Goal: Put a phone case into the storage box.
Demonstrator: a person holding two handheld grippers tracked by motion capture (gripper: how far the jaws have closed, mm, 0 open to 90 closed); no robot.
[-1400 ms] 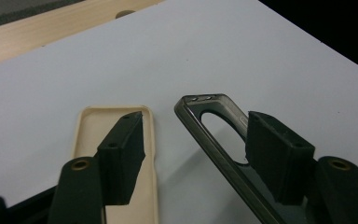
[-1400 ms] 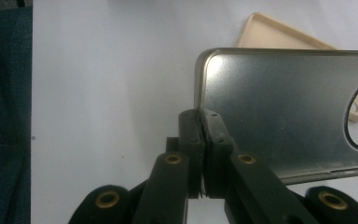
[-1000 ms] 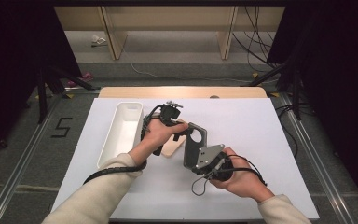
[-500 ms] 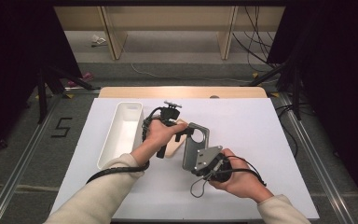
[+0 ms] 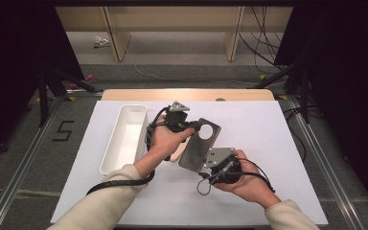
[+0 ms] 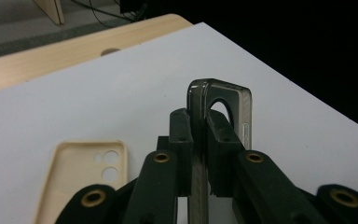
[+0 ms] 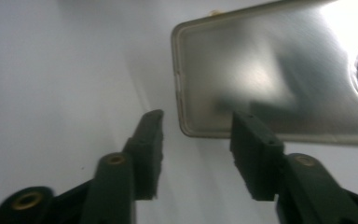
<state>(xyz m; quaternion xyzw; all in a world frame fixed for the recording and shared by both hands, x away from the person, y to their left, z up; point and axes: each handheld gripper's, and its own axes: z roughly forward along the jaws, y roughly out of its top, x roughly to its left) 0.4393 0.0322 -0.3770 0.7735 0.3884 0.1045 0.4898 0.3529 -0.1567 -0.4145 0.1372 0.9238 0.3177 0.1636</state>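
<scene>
A smoky grey phone case (image 5: 200, 143) with a round camera hole hangs tilted above the white table top. My left gripper (image 5: 194, 128) is shut on its upper end; in the left gripper view the jaws (image 6: 198, 135) have just closed and pinch the case (image 6: 242, 107) edge-on. My right gripper (image 5: 205, 164) sits at the case's lower end. Its jaws (image 7: 196, 135) have just been opening and stand apart, with the case's corner (image 7: 261, 70) just beyond the pads, untouched. A beige phone case (image 6: 84, 172) lies flat on the table under my left hand (image 5: 175, 155).
A long white tray (image 5: 124, 139) stands on the left part of the table. The white table top (image 5: 268, 124) ends at a wooden strip (image 5: 187, 94) at the back. Dark frame legs and cables stand on the floor beyond.
The right gripper's jaws have spread and let go of the grey case's lower end. The left gripper has closed on the upper end and lifted it slightly.
</scene>
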